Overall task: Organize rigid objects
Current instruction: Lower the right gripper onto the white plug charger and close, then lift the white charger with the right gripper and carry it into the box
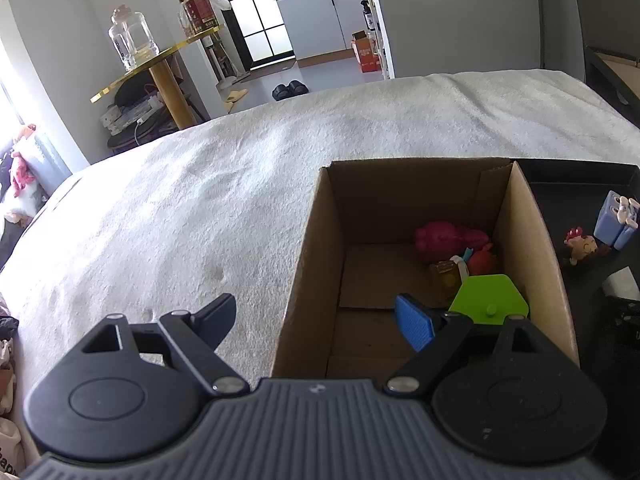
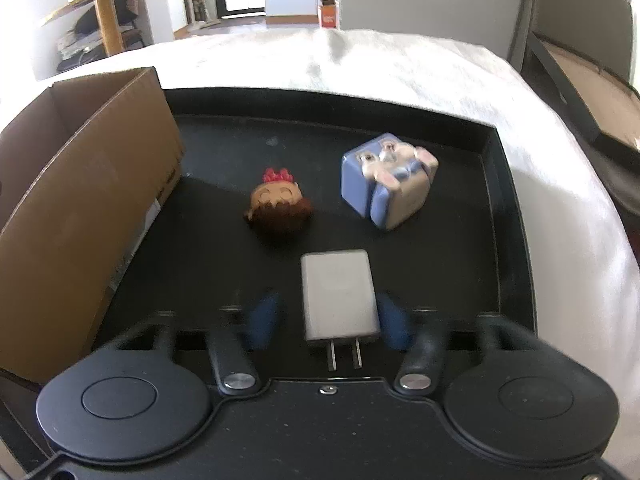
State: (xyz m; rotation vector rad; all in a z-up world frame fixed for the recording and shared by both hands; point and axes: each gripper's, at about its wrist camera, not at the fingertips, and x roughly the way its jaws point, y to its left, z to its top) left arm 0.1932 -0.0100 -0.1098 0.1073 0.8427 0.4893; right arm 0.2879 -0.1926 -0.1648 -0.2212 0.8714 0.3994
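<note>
Pick step: right gripper fingers spread around the charger, not yet clamped; left gripper gaping over box; next squeeze, lift.

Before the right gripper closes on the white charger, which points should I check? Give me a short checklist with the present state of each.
1. White charger lies between the blue pads of the right gripper: ok.
2. Charger centred: not ok, it sits nearer the right-hand pad.
3. Pads touching the charger: cannot tell, the fingers are blurred.
4. Neighbours clear: ok, the doll head and the blue bunny box lie farther back on the black tray.
5. Room in the cardboard box: ok, bare floor on its left side.
6. Left gripper: ok, open, holding nothing.
</note>
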